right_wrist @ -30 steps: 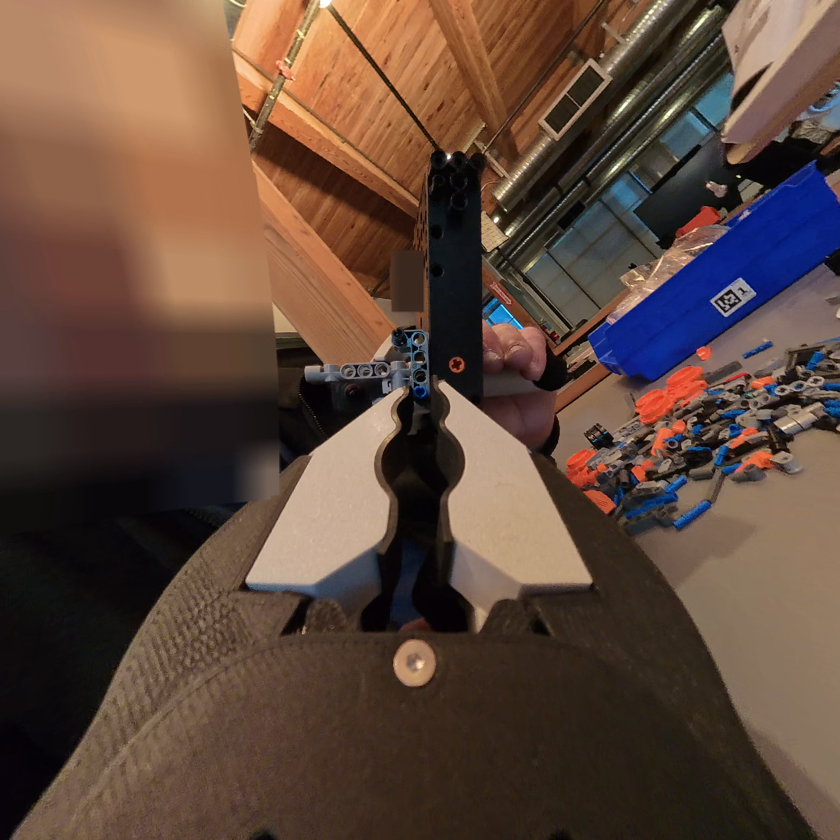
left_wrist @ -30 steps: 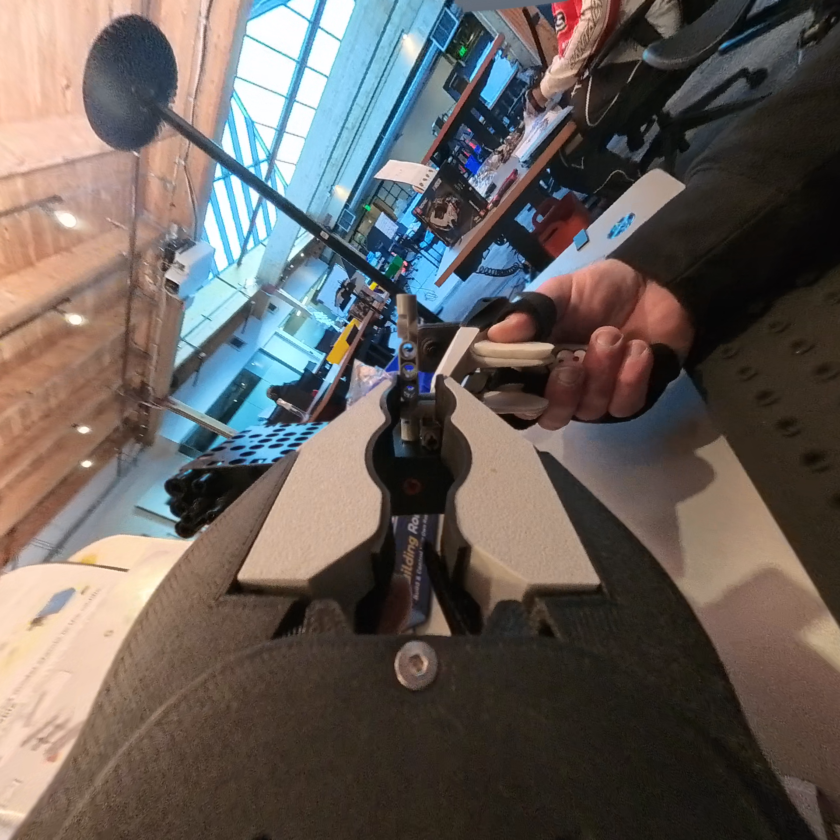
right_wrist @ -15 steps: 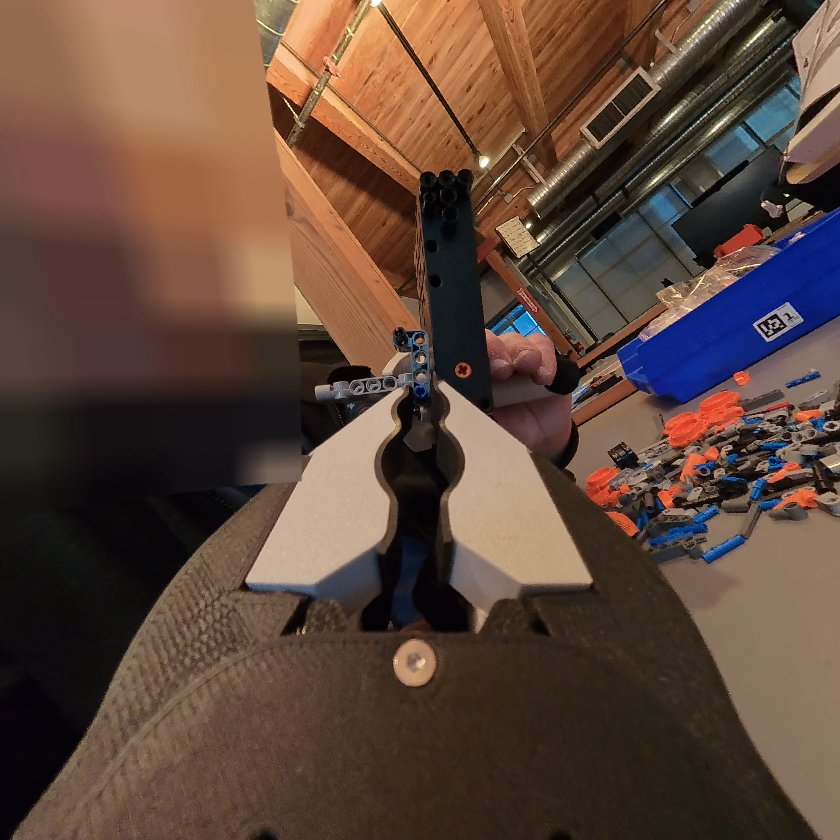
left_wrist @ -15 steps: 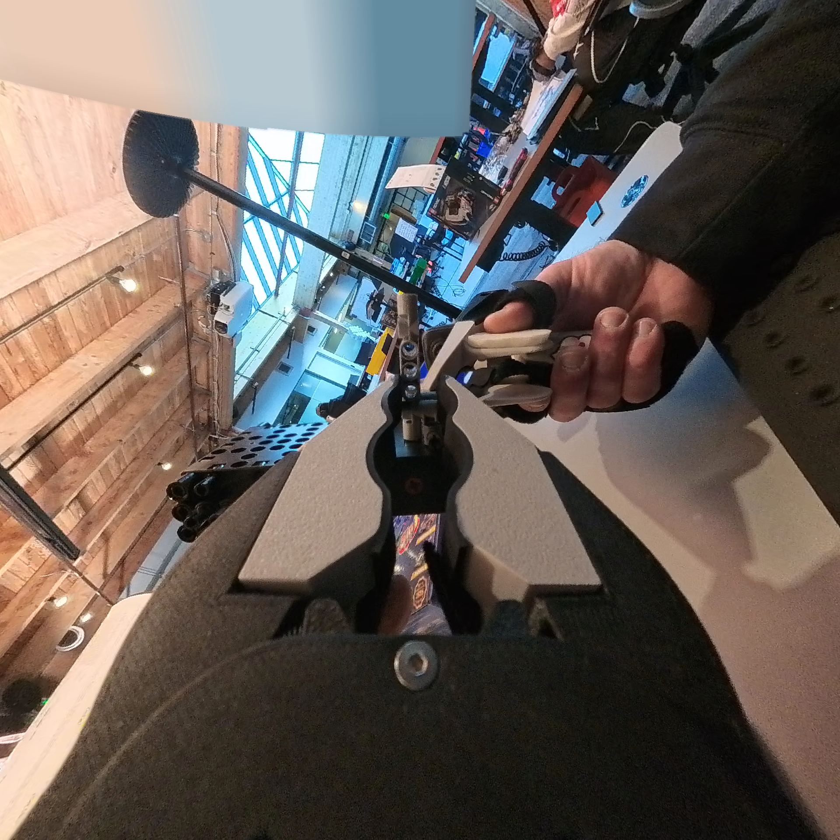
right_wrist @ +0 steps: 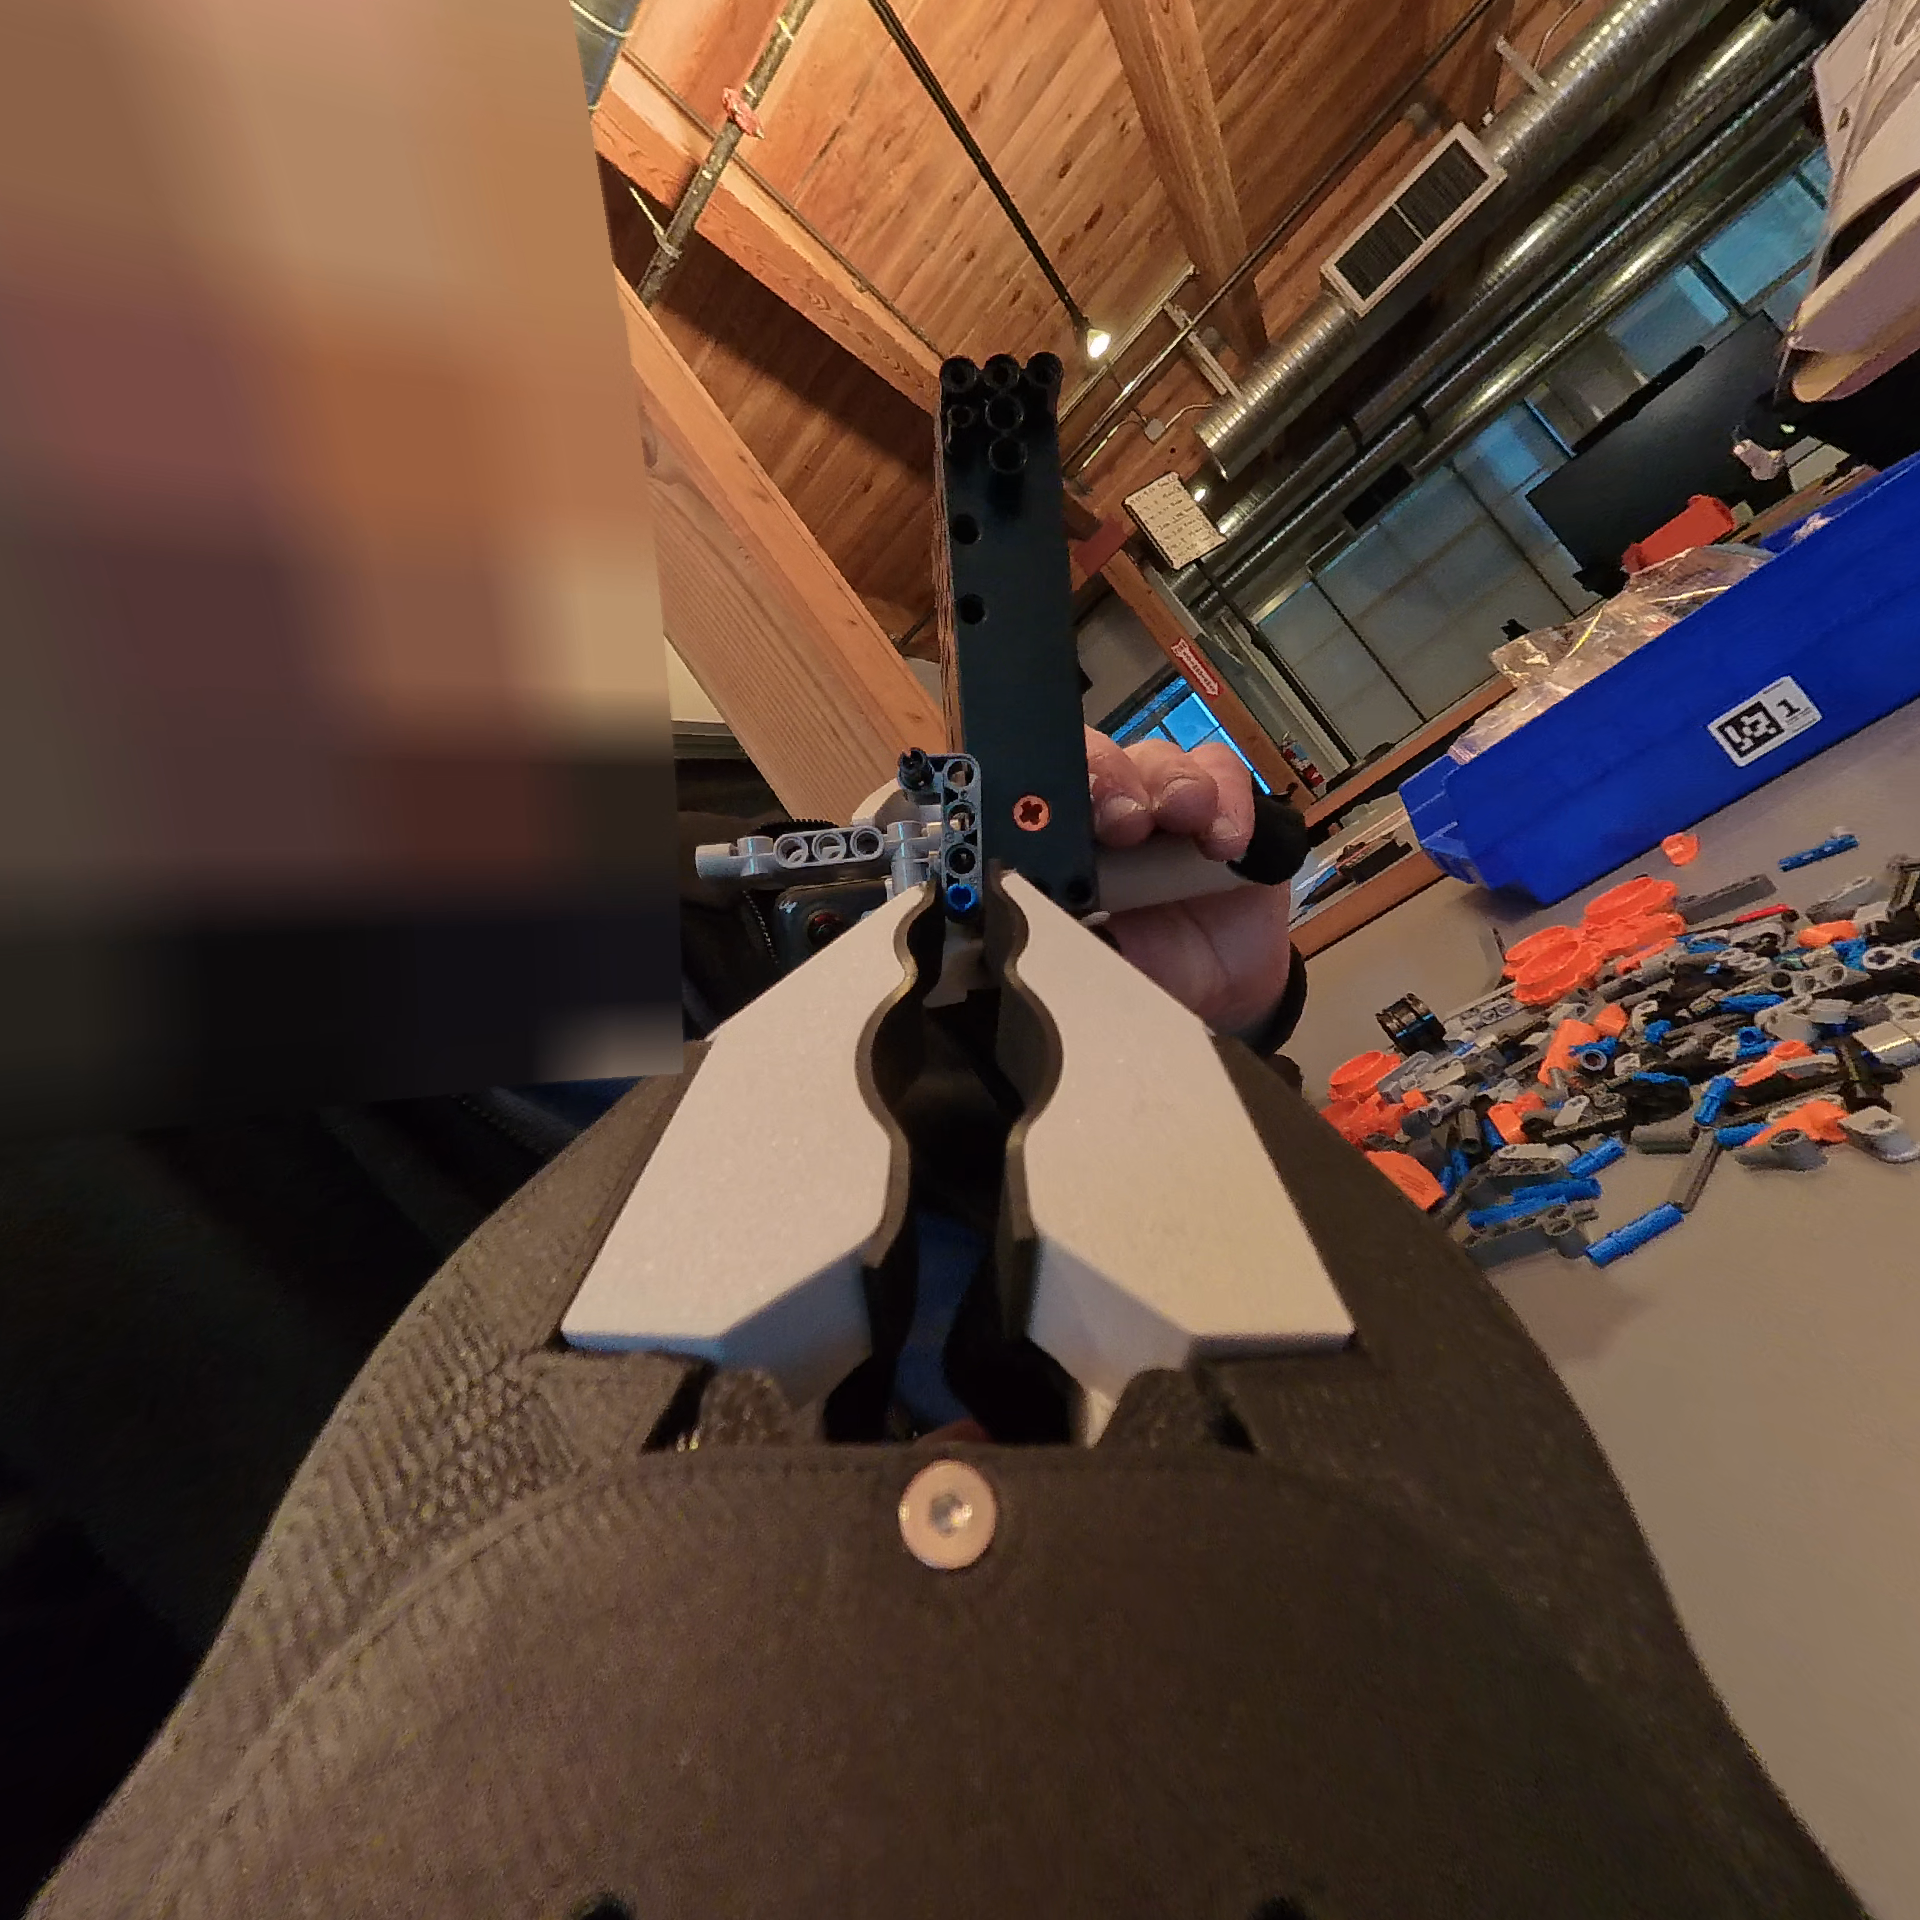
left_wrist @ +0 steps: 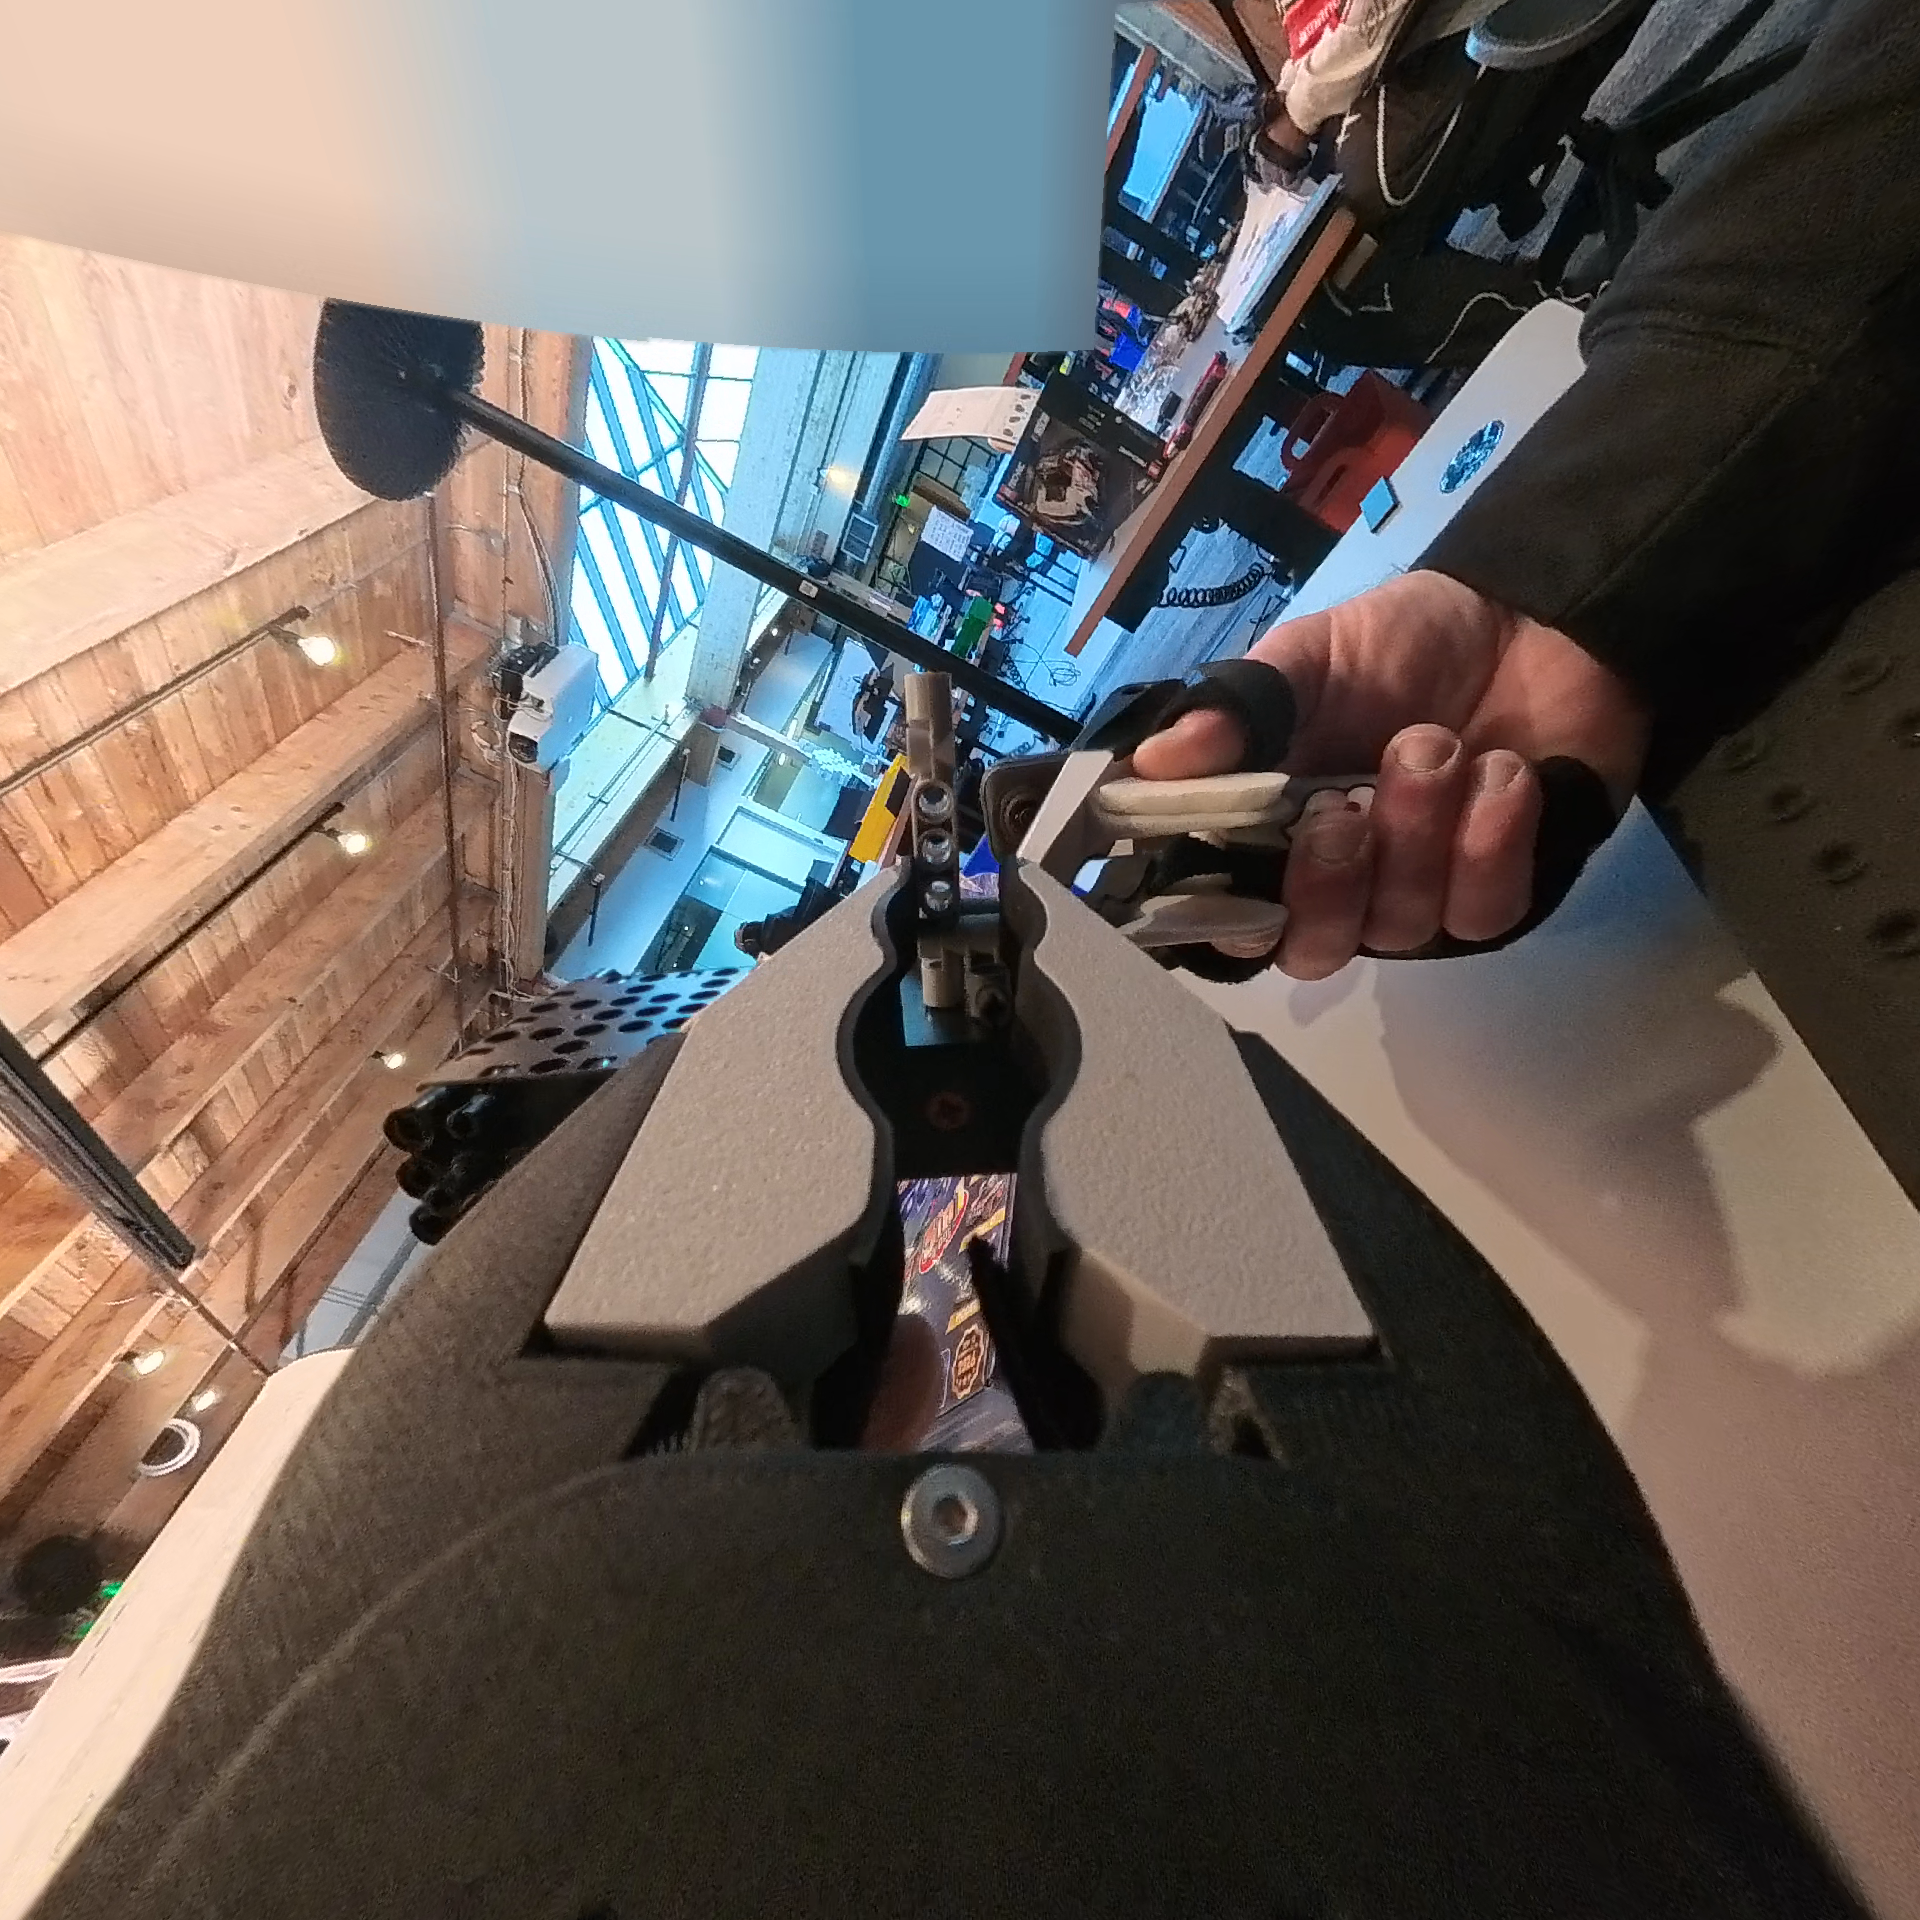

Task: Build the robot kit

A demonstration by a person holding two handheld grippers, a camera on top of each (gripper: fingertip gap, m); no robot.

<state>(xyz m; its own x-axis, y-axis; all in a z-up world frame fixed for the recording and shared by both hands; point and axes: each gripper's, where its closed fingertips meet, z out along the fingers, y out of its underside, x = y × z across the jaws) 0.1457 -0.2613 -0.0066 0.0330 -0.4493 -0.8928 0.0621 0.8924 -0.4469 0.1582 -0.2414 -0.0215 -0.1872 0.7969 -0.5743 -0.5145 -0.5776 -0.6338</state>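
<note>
2 grippers: both held up off the table, tips meeting on 1 small toy-brick build.
Left gripper (left_wrist: 956, 904): grey fingers drawn in on a black perforated panel (left_wrist: 940, 1101) that fills the gap between them; the panel's far end, full of round holes, sticks out to the left of the gripper body.
Grey beam (left_wrist: 930, 769): a thin holed strip standing straight out past the left tips, joined to the panel by small grey connectors sitting right between the tips.
Right gripper (right_wrist: 961, 914): fingers nearly together, pinching a small grey piece with a blue pin (right_wrist: 961, 896) at the foot of the build.
Same panel, right wrist view (right_wrist: 1013, 623): stands on edge straight ahead of the tips, an orange cross-hole pin low on its face, a short grey beam (right_wrist: 800, 847) jutting sideways to the left of it.
Hands: 1 gloved hand (left_wrist: 1444, 790) grips the right gripper's handle, just right of the left tips; another hand (right_wrist: 1195, 873) sits just behind the panel, right of the right tips.
Loose parts (right_wrist: 1662, 1049): a heap of orange, blue, grey and black pieces on the grey table (right_wrist: 1714, 1455), well off to the right of the right gripper.
Blue bin (right_wrist: 1662, 769): beyond the heap, a square black-and-white tag on its side.
</note>
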